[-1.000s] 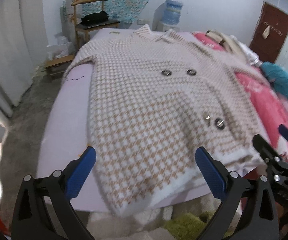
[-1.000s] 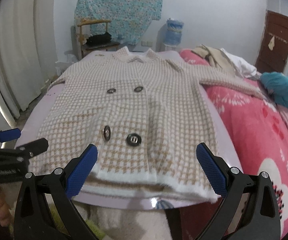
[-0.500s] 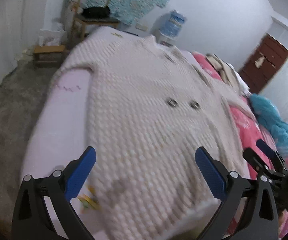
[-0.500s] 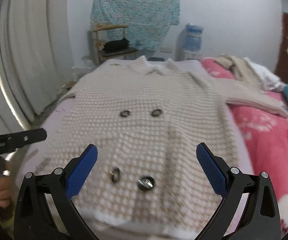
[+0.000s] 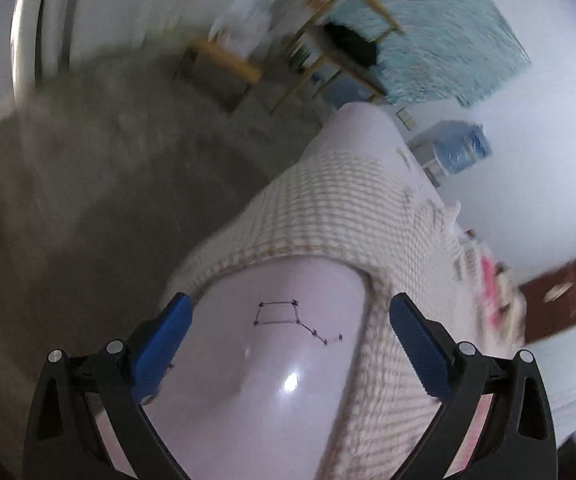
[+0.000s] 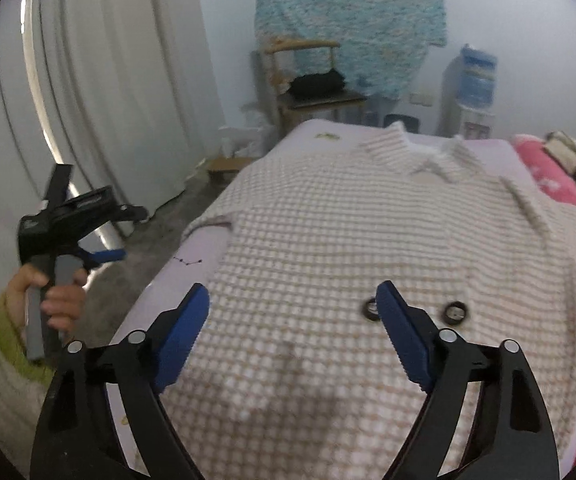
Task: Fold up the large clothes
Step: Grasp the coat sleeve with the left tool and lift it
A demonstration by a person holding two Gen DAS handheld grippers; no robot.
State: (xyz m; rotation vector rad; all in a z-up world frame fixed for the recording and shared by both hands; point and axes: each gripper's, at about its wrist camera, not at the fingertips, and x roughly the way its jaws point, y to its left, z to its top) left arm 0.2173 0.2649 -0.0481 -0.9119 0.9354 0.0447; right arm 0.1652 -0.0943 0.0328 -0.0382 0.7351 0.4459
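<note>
Left wrist view shows the left gripper [image 5: 288,344] with jaws apart and empty above bare bed [image 5: 288,360] sheet; the coat [image 5: 348,216] sleeve drapes just beyond them, probably the next thing to catch. Right wrist view: the hand [image 6: 54,296] holds that gripper left of the jaws. Right gripper [image 6: 294,328], its jaws closing but gripping nothing, hovers over the coat's front, buttons [image 6: 456,314] beside the right jaw.
</note>
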